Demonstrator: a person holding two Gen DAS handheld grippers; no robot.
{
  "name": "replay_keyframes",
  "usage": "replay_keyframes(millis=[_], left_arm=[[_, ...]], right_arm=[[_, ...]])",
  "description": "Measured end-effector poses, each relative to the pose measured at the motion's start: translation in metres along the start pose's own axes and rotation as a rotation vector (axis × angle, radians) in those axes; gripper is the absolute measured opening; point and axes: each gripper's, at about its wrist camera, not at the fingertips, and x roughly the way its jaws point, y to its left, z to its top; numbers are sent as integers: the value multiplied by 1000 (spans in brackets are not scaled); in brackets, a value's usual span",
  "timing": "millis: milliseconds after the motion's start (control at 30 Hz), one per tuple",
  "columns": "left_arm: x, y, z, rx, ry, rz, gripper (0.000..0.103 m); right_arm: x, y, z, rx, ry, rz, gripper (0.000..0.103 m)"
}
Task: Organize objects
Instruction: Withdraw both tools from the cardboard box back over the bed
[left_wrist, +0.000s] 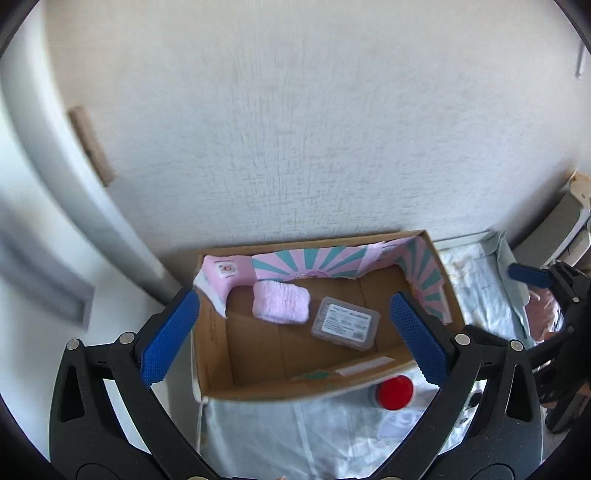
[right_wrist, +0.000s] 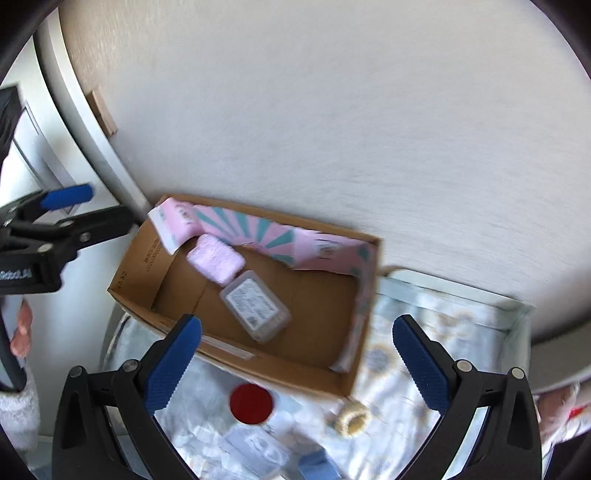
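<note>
your left hand-held gripper (left_wrist: 293, 334) is wide apart and holds nothing. your right hand-held gripper (right_wrist: 295, 358) is wide apart too, and it is empty.

both hang over the cardboard box (right_wrist: 144, 258), which sits against the wall on a pale patterned cloth (right_wrist: 406, 354). inside the box you can see 2 things: a fluffy pink pad (right_wrist: 216, 260) near the back corner and a clear plastic case (right_wrist: 255, 304) with a white label, touching or just beside it. the case lies flat, and in the right view its long side runs at a slant from the pad toward the near wall of the box.

outside the box, close to its near wall, stands a jar with a red lid (right_wrist: 252, 403). it looks like the next thing to put away, but that is a guess. in the right view it lies low between the fingers and a bit to the left, so your right hand looks nearer. the lid is round, so any turn of the fingers should fit. a small cream ring (right_wrist: 351, 419) and another clear case (right_wrist: 255, 448) lie near it, blurry.
</note>
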Motion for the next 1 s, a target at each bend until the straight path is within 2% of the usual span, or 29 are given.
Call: replay_keyframes(millis=[100,200,333,533,767,1000], left_arm=[[-24,0,-12,-3,-38,31,103],[-47,-1,-26,-1,-77,50,103],[-63,-6,-50,-19,-91,40,103],[-78,-13,-87,-10,-89,35,103],[-89,-20,-121,2,-99,0,103],[-78,-31,-152,19,-66,-33,103]], right_arm=[[-35,-8,-17,15,-83,-64,103],[-62,-16,-33,30,-120,-100,103],[-82,-22,-58,50,-138,-111,103],[-97,-35,-97,79,-170,-103,103],[-110,-42,-134,45,-190,-181,103],[-110,-50,-170,54,-200,-130,103]])
